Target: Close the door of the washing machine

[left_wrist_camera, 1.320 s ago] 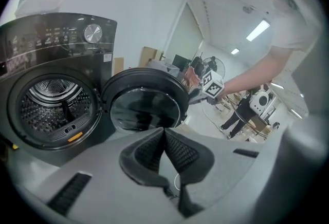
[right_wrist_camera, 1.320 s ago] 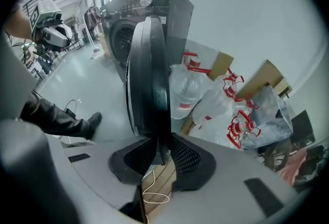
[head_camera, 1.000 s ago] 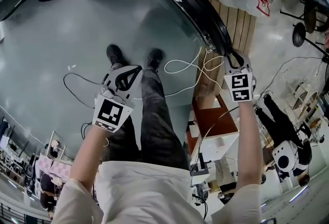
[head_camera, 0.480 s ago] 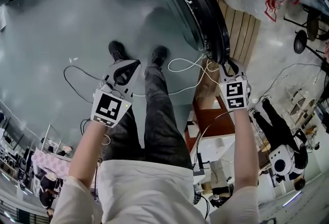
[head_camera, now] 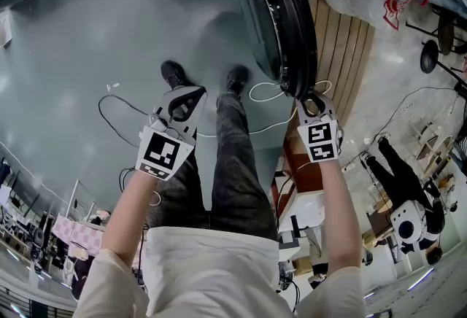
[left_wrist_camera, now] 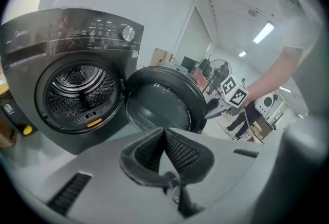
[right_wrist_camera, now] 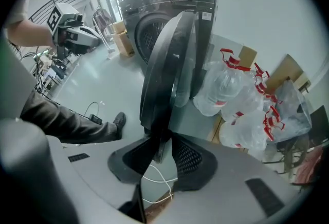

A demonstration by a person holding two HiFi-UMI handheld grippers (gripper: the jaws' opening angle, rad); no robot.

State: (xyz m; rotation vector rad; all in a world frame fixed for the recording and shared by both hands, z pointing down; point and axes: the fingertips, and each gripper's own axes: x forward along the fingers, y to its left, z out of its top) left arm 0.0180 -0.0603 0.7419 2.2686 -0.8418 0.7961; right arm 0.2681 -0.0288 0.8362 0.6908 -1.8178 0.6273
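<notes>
The dark grey washing machine stands with its round drum open. Its black door hangs partly swung out and shows almost edge-on in the head view. My right gripper is at the door's outer rim. The rim runs down between its jaws, which have just been opening; a gap shows beside the right pad, so it is open. My left gripper hangs over the floor in front of the machine, well left of the door. Its pads meet at the tips with nothing between them.
Bagged water bottles lie on wooden boards just behind the door. A white cable loops on the floor under the right gripper. The person's legs and shoes stand between the grippers. Cardboard boxes sit beside the machine.
The door has swung further toward the machine and now shows nearly edge-on. My right gripper has moved left with its rim. The left gripper has drifted a little to the right.
</notes>
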